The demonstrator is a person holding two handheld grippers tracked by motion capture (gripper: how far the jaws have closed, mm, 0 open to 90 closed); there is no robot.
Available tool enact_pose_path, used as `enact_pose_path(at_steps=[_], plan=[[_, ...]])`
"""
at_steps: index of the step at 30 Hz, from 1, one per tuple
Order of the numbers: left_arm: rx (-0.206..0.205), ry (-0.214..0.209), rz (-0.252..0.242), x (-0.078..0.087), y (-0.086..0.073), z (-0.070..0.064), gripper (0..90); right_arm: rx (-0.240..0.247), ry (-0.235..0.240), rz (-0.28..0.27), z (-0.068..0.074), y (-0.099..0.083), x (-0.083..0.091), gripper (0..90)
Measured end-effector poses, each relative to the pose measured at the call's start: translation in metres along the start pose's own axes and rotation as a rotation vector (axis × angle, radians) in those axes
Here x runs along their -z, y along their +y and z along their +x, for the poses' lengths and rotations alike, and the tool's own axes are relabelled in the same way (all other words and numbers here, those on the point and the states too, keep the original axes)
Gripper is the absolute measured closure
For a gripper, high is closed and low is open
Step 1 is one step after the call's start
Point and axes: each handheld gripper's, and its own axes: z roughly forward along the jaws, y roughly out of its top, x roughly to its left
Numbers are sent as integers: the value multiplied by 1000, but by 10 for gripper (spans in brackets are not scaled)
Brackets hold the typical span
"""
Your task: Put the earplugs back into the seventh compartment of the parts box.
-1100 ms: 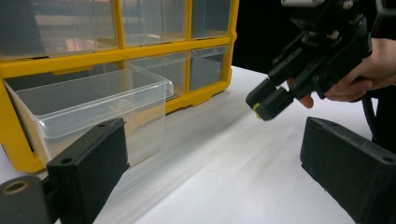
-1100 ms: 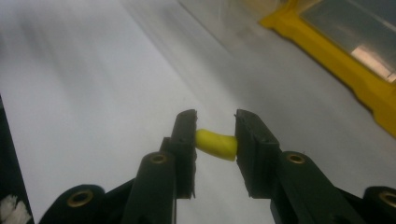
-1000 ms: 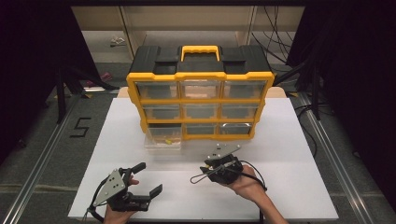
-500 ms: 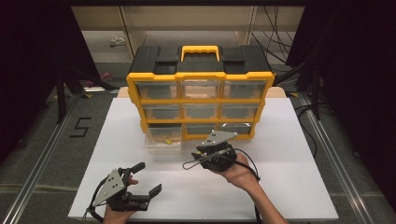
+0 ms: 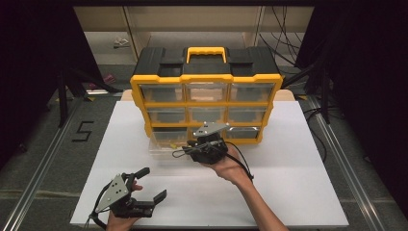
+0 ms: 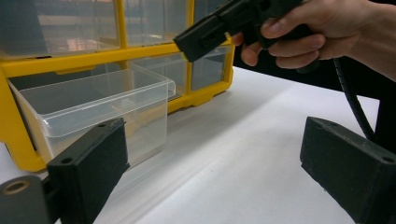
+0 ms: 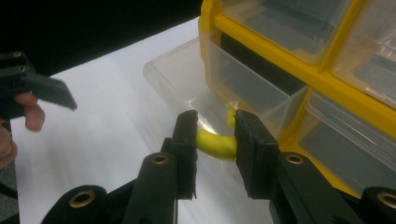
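A yellow and black drawer cabinet (image 5: 207, 91) stands at the back of the white table. Its bottom-left clear drawer (image 5: 166, 144) (image 6: 93, 105) (image 7: 187, 79) is pulled out. My right gripper (image 5: 185, 150) (image 7: 215, 140) hovers beside that drawer, shut on a small curved yellow piece (image 7: 215, 143). My left gripper (image 5: 151, 185) (image 6: 215, 163) rests low near the table's front left, jaws wide apart with nothing between them, pointing toward the drawer.
The white table top (image 5: 288, 159) stretches right of the hands. A black carry handle frame tops the cabinet, with a yellow handle (image 5: 207, 50). Cables (image 5: 284, 29) and dark stands flank the table.
My right gripper has moved forward and left from the table's front toward the open drawer, carrying the yellow piece. The left gripper has stayed put.
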Motion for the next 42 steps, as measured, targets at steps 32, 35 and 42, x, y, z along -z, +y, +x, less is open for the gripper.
enact_pose_path(at_steps=[32,35,42], plan=[[1,-1,-1,0,0,0,75,-79,-57,-65,-13,8,-33,498],[3,-2,2,0,0,1,75,-71,-69,-75,-13,9,-25,476],[3,-4,5,0,0,0,75,-36,-98,-115,-8,8,-1,409]])
